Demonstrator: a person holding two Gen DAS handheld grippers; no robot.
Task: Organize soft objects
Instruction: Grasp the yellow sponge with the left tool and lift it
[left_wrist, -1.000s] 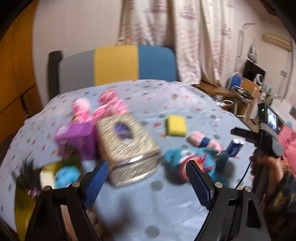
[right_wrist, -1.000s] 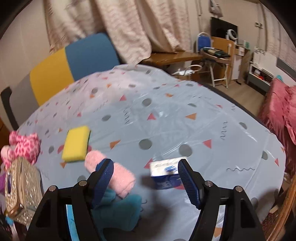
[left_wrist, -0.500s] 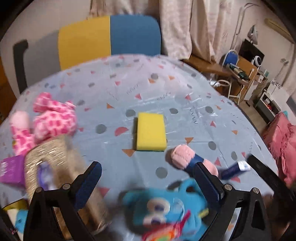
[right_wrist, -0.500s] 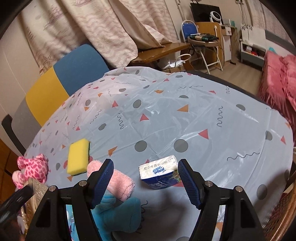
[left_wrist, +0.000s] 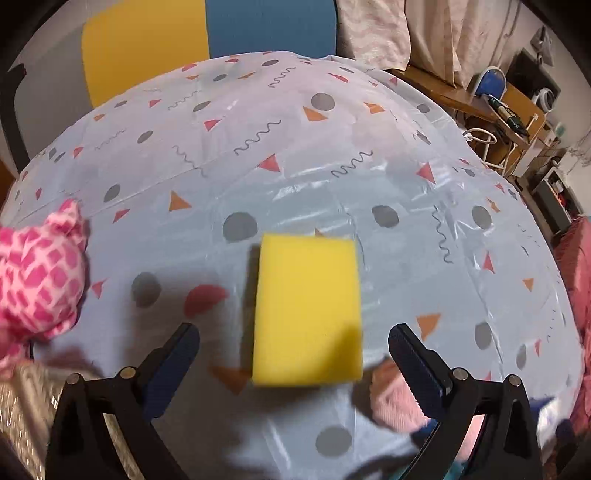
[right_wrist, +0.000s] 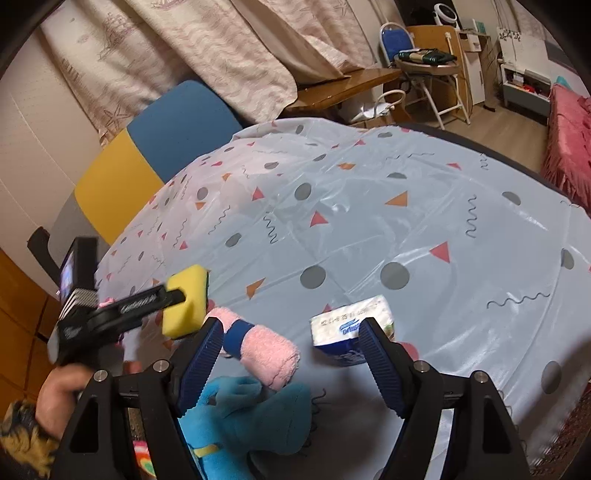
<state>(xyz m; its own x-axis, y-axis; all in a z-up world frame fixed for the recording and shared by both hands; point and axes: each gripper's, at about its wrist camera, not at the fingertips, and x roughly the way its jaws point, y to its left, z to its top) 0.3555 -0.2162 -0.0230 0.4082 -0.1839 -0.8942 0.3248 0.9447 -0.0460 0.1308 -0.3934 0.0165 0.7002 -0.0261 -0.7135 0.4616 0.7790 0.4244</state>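
Observation:
A yellow sponge (left_wrist: 308, 308) lies flat on the patterned tablecloth (left_wrist: 332, 177). My left gripper (left_wrist: 295, 363) hovers just over its near end, jaws open wide, one on each side and neither touching it. In the right wrist view, one left finger (right_wrist: 147, 301) crosses the sponge (right_wrist: 186, 306). My right gripper (right_wrist: 291, 363) is open and its jaws are widening a little. A rolled pink towel (right_wrist: 262, 347) and a tissue pack (right_wrist: 351, 328) lie just beyond its tips, untouched. A blue plush toy (right_wrist: 251, 417) lies under it.
A pink checked plush (left_wrist: 37, 280) sits at the left, above a glittery gold box (left_wrist: 22, 406). A person's hand (right_wrist: 62, 384) holds the left gripper. A yellow and blue chair back (left_wrist: 207, 40) stands behind the table. Bare cloth stretches to the far right side.
The left gripper swept right and down from the gold box and blue plush to the sponge, and its jaws widened. It now shows in the right wrist view. The right gripper stayed put.

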